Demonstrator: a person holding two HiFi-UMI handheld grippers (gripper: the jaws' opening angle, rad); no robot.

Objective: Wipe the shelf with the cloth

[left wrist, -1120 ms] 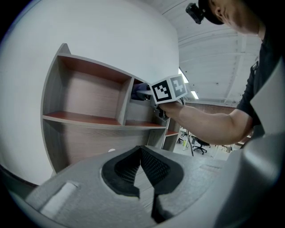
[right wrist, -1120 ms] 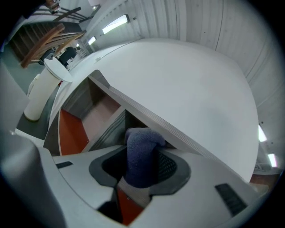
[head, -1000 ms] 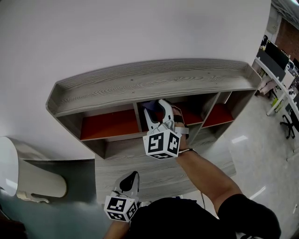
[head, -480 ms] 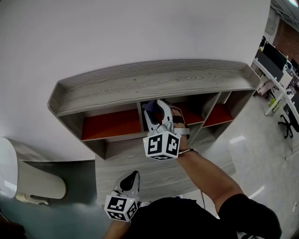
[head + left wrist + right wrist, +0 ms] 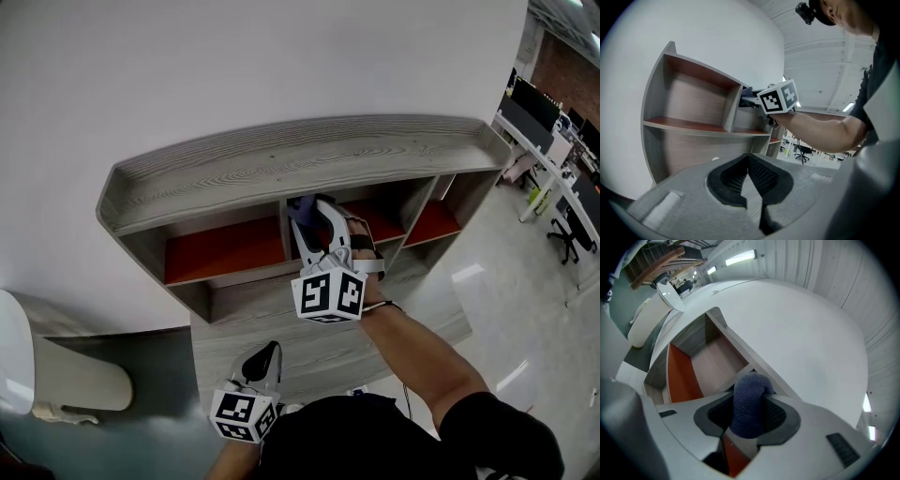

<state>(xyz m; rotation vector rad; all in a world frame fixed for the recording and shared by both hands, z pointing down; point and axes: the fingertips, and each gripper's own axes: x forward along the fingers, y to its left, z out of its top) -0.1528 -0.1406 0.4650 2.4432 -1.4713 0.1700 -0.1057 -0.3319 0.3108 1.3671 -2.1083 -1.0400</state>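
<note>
A grey wood shelf unit (image 5: 281,164) with orange-red boards (image 5: 220,253) stands against a white wall. My right gripper (image 5: 312,214) reaches into the upper middle compartment, close to the divider (image 5: 284,230). It is shut on a dark blue cloth (image 5: 300,206), which bulges between the jaws in the right gripper view, cloth (image 5: 749,401). My left gripper (image 5: 264,356) hangs low in front of the unit, shut and empty. From the left gripper view the right gripper's marker cube (image 5: 778,97) shows at the shelf's (image 5: 689,124) middle compartment.
A white rounded object (image 5: 52,375) stands on the floor at the lower left. Desks and office chairs (image 5: 562,202) are far off to the right across a glossy floor. The unit's lower grey boards (image 5: 309,337) lie under my right arm.
The right gripper with the cloth has edged slightly left and deeper toward the divider. The left gripper has stayed where it was.
</note>
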